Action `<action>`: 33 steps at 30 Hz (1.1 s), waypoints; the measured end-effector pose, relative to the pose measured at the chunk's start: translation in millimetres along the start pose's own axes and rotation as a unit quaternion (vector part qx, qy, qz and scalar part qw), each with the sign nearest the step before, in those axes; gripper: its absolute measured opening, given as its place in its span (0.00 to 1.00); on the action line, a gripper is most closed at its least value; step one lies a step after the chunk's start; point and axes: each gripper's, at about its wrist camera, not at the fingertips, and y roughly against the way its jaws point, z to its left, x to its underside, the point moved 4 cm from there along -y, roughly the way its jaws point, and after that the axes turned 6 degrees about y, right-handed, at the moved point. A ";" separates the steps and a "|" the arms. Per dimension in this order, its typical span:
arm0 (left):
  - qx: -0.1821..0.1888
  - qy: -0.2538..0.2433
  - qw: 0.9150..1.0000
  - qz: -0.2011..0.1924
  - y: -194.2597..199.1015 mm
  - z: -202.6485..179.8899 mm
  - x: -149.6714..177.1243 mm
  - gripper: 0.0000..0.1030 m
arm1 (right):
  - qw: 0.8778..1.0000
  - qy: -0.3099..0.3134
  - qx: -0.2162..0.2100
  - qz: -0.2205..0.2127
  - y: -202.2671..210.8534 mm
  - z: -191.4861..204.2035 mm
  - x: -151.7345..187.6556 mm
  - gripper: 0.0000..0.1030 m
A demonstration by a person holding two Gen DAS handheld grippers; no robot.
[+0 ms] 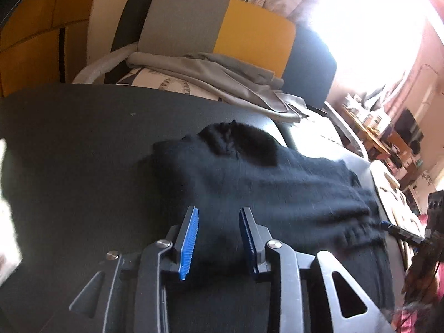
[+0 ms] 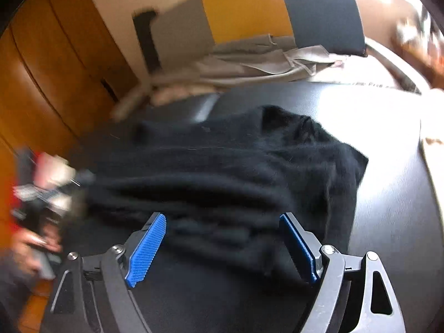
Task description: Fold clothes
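Two pairs of tongs hang over one black knitted garment (image 1: 249, 177) spread on a dark table (image 1: 69, 144). In the left wrist view the left gripper (image 1: 219, 211) has its blue pads (image 1: 189, 241) standing apart with nothing pinched between them; the knit lies just ahead of and beneath the tips, its bulk running off to the right of them. In the right wrist view the right gripper (image 2: 223, 217) is spread wide, released too, with folded layers of the same garment (image 2: 236, 172) below and ahead of its pads, the collar end farthest from the tips. Beyond the tongs, past the far table edge, grey clothes (image 1: 216, 75) are heaped against a grey, yellow and dark cushion (image 1: 222, 27). Off to the left of the right tongs everything is blurred; I cannot tell what is there.
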 end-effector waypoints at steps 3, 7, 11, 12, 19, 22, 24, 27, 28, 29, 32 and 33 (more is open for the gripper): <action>0.015 0.002 1.000 0.006 31.3 15.3 27.1 0.30 | 0.997 -0.059 -0.045 0.003 41.6 -10.5 43.4 0.83; 0.030 0.008 0.999 0.024 68.4 37.5 72.7 0.32 | 0.986 -0.147 -0.084 0.010 87.2 -30.9 108.2 0.83; 0.037 0.020 0.998 0.050 88.5 51.1 113.9 0.35 | 0.970 -0.220 -0.107 -0.002 113.8 -41.1 170.0 0.83; 0.042 0.024 0.997 0.056 92.6 53.4 122.6 0.36 | 0.967 -0.228 -0.117 -0.011 117.1 -38.7 176.4 0.83; 0.084 0.032 0.994 0.068 111.5 46.9 154.7 0.39 | 0.946 -0.230 -0.227 -0.011 94.8 1.3 194.5 0.83; 0.100 0.022 0.992 0.081 113.0 38.9 164.3 0.39 | 0.951 -0.205 -0.233 -0.006 84.5 16.5 191.4 0.81; 0.108 0.018 0.990 0.086 112.7 32.9 170.7 0.39 | 0.958 -0.186 -0.219 0.000 83.1 20.9 192.0 0.74; 0.121 0.015 0.988 0.095 112.7 22.6 179.8 0.39 | 0.964 -0.180 -0.198 0.011 83.1 16.2 199.4 0.46; 0.125 0.014 0.987 0.099 111.7 18.6 182.6 0.39 | 0.964 -0.182 -0.194 0.015 83.4 13.4 203.6 0.32; 0.121 0.009 0.988 0.099 110.3 14.9 184.7 0.38 | 0.964 -0.184 -0.190 0.019 83.7 10.6 207.8 0.24; 0.100 -0.013 0.990 0.095 108.5 6.1 188.1 0.38 | 0.965 -0.184 -0.185 0.016 84.6 3.9 212.4 0.22; 0.095 -0.016 0.991 0.097 108.3 4.2 188.5 0.37 | 0.967 -0.180 -0.182 0.018 84.8 4.8 211.9 0.22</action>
